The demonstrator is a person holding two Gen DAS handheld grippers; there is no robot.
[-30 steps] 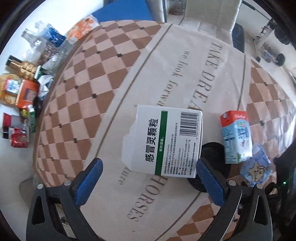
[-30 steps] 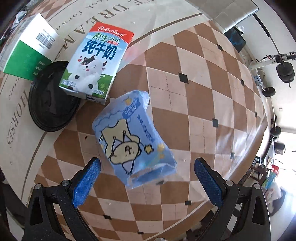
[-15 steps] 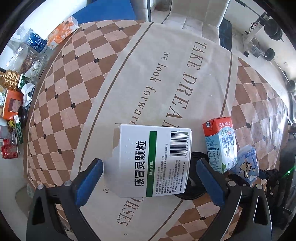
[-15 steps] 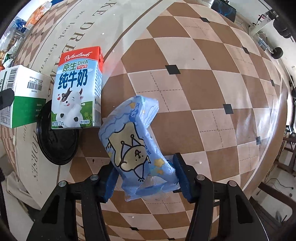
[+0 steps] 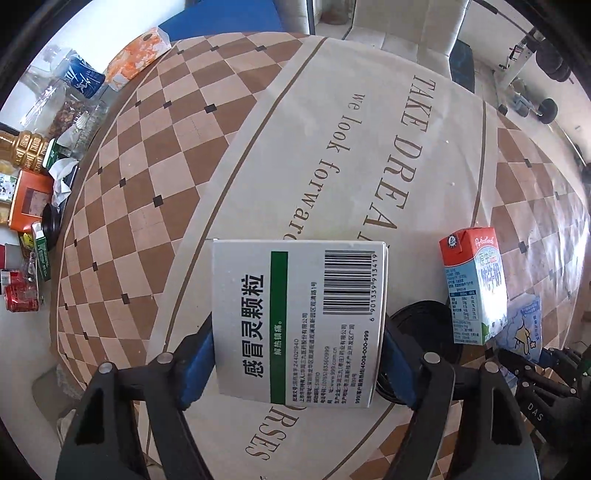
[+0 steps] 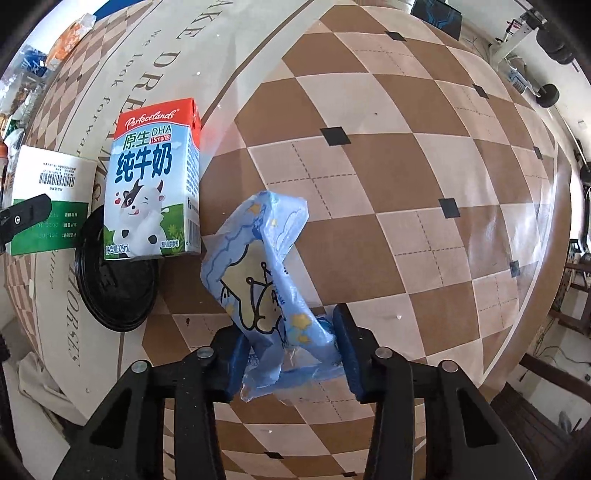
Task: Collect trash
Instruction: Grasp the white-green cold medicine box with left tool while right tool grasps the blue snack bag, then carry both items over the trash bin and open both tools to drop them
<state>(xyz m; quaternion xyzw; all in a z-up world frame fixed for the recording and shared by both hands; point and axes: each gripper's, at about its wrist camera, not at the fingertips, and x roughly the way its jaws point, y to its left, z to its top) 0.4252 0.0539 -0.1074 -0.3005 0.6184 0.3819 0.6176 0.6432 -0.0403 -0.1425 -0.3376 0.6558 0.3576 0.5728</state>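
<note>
In the left wrist view, the left gripper (image 5: 297, 363) clamped the white-and-green cardboard medicine box (image 5: 297, 319) by its two side faces, probably for a square lift; the box sat just left of the round black plastic lid (image 5: 423, 321) on the counter (image 5: 258, 155).

In the right wrist view, the right gripper (image 6: 290, 352) pinched the crumpled blue plastic wrapper (image 6: 264, 280) at its near end, just right of the lid (image 6: 114, 286), where the small upright milk carton (image 6: 153, 190) stood.

The setting was a domestic room. The bench (image 5: 258, 122) carried a checkered printed cloth, with bottles (image 5: 26, 153), snack packets (image 5: 136, 57) and a drink can (image 5: 20, 297) crowded along one edge. A white chair (image 5: 402, 26) and dumbbells (image 5: 546, 109) stood beyond.
</note>
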